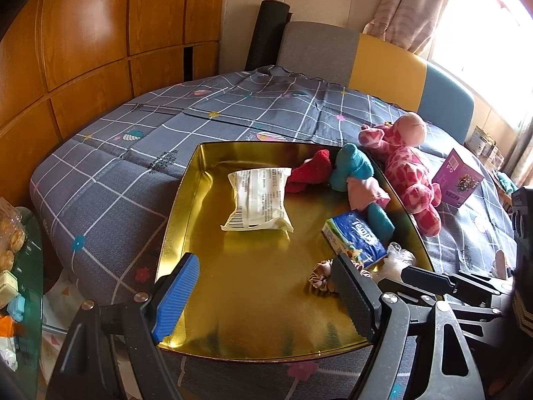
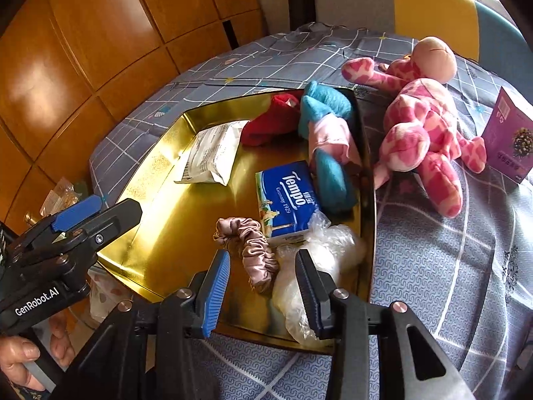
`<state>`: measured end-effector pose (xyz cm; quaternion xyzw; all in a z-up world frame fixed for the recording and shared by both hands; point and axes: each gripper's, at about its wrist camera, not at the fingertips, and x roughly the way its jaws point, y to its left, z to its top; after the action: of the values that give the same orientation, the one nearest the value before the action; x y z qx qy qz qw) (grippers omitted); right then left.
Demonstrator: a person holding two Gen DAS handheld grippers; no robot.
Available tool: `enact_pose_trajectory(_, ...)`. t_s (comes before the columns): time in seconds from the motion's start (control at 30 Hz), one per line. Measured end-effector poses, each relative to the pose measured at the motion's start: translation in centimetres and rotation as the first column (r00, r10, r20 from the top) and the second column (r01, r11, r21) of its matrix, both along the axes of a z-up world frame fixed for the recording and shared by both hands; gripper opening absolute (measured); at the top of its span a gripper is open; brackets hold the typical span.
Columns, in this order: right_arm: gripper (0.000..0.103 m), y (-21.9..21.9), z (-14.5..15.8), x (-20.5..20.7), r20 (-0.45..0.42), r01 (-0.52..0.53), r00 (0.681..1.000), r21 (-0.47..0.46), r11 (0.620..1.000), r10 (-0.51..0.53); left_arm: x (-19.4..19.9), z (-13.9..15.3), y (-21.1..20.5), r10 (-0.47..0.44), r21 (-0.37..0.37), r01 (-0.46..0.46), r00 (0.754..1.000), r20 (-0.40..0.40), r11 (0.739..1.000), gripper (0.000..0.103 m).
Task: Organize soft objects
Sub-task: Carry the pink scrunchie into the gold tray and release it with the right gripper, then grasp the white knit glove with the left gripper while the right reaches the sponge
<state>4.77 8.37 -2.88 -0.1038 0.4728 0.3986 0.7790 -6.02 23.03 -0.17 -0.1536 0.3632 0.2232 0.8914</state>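
Observation:
A gold tray point(image 1: 186, 206) lies on the grey checked bed cover. In it are a white packet point(image 1: 258, 200), a red soft piece point(image 1: 311, 170), a blue and pink soft toy point(image 1: 356, 173), a blue Tempo tissue pack point(image 2: 286, 196), a beige scrunchie point(image 2: 246, 233) and a clear plastic bag point(image 2: 329, 250). My right gripper point(image 2: 263, 256) is open over the tray's near right corner. The scrunchie and the bag lie below and between its fingers, unpressed. My left gripper point(image 1: 266, 263) stands wide open over the tray's bare near part, holding nothing. A pink giraffe plush point(image 2: 423, 126) lies on the cover right of the tray.
A purple box point(image 2: 509, 133) stands on the cover beyond the plush. A glass side table point(image 1: 30, 266) with snacks is at the left, below the bed edge. Wooden panels point(image 1: 83, 50) and a grey, yellow and blue headboard point(image 1: 383, 63) bound the bed. A hand point(image 2: 20, 356) grips the left tool.

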Motion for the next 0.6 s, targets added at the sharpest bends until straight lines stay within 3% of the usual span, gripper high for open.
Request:
enact_pose_trajectory(0.33,0.041,-1.7,1.3,-0.3,0.055,0.036,0.998,0.016,0.999,-0.037,0.2,0.3,-0.9,-0.025,0.005,0.025,1.0,0.004,1.0,0.082)
enact_pose_trajectory(0.6,0.041,-6.0,2.8,0.4,0.111,0.118,0.987,0.025,0.993,-0.121,1.4,1.1,-2.9,-0.101,0.023,0.101,0.995,0.005,0.995,0.082)
